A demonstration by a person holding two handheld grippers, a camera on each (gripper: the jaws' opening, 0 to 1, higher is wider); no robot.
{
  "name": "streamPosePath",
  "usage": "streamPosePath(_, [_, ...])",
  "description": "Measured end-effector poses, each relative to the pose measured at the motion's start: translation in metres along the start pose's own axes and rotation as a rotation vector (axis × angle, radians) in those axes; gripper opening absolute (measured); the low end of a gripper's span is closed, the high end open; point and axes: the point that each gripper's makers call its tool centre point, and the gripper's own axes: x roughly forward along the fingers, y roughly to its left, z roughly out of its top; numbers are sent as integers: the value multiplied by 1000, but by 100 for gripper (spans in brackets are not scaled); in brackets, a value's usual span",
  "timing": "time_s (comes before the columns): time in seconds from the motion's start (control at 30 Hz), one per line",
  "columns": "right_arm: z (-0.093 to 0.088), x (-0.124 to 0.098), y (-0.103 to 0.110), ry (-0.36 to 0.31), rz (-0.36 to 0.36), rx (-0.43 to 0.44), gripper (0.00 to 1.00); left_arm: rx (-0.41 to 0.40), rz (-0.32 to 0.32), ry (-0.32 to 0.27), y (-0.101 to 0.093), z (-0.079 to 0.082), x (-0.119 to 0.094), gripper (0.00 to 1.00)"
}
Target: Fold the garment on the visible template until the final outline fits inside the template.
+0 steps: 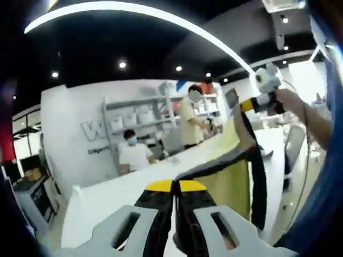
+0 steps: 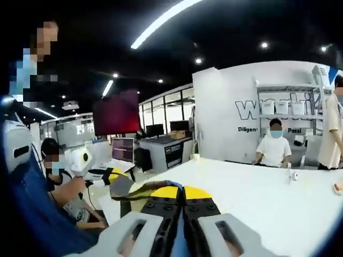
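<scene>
While both tools, left tool (image 1: 172,188) and right tool (image 2: 180,194), pinch the yellow-and-black garment (image 1: 236,176) aloft above the white table (image 2: 257,198), folding looks barely begun.

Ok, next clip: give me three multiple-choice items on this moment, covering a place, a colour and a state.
1. Where is the yellow garment with black trim?
A. Flat on the table
B. Held up between both grippers
C. On a shelf

2. What colour are the left gripper jaw tips?
A. Yellow
B. Red
C. Green

3. How do the right gripper jaws stand?
A. Wide open
B. Shut on the garment
C. Shut on nothing

Answers: 1 B, the cloth hangs above the white table; 2 A, yellow caps show; 3 B, fabric leads from the closed jaws.
</scene>
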Motion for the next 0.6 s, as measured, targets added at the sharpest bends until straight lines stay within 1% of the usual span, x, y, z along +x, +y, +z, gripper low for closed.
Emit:
streamPosePath(0.03, [-6,7,-5,1,16,26,0,-6,18,5,5,-9,7,0])
streamPosePath(0.07, [-12,13,-9,19,20,63,0,-18,19,33,12,-21,10,0])
streamPosePath(0.1, [-23,21,-17,54,12,57,0,-1,18,62,16,-35,17,0])
streamPosePath(0.13, [-36,29,-26,100,2,54,0,1,22,114,12,-44,15,0])
streamPosePath(0.17, [-44,36,-38,125,-9,60,0,6,21,103,14,-47,21,0])
streamPosePath(0.2, [-47,39,-42,133,-14,63,0,11,23,103,15,-50,24,0])
streamPosePath(0.23, [-62,39,-40,150,-11,71,0,7,29,139,18,-63,30,0])
streamPosePath(0.27, [-74,46,-48,171,-10,84,0,9,30,145,23,-75,39,0])
streamPosePath(0.3, [-85,55,-58,187,-32,113,0,-1,36,160,26,-85,46,0])
streamPosePath(0.33, [-89,58,-62,192,-36,102,0,-3,38,166,28,-92,52,0])
streamPosePath(0.37, [-101,66,-71,220,-43,93,0,-11,42,178,30,-100,58,0])
streamPosePath(0.4, [-110,71,-77,240,-55,109,0,-9,43,191,33,-108,63,0])
streamPosePath(0.43, [-119,82,-89,262,-58,94,0,-28,41,209,34,-117,70,0])
streamPosePath(0.53, [-133,95,-97,264,-59,121,0,-45,38,226,40,-134,85,0])
streamPosePath(0.57, [-137,99,-100,261,-60,137,0,-43,36,222,41,-138,89,0])
streamPosePath(0.6, [-144,108,-111,256,-68,134,0,-48,35,219,42,-141,93,0])
